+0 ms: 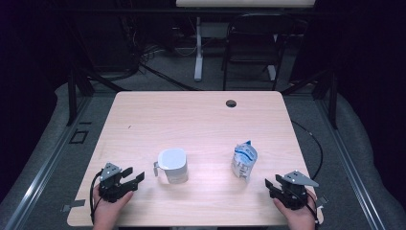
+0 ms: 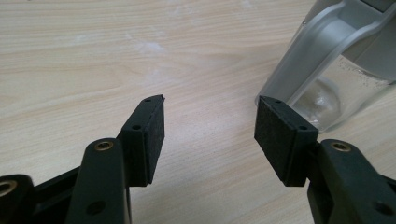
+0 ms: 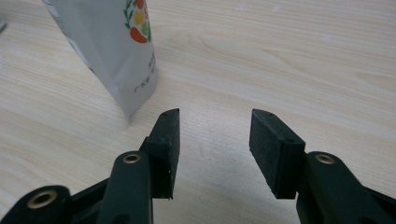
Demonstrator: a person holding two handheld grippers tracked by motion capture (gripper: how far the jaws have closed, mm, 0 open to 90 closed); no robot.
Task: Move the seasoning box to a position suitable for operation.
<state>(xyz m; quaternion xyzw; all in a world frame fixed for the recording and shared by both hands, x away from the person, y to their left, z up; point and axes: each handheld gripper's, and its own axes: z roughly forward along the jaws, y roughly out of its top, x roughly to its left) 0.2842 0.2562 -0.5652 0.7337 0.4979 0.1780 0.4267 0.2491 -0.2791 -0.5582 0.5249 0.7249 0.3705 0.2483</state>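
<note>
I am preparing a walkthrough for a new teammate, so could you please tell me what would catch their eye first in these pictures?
First, the clear jug with a grey handle and white lid standing at the middle of the pale wooden table. To its right stands a white and blue pouch. At the near edge, the left tool and the right tool rest open and empty, one beside each item.

A pale wood-grain table (image 1: 201,120) carries a clear jug (image 1: 173,165) with a grey lid; right of the jug, a white-and-blue pouch (image 1: 243,161) bears orange-green print.
</note>
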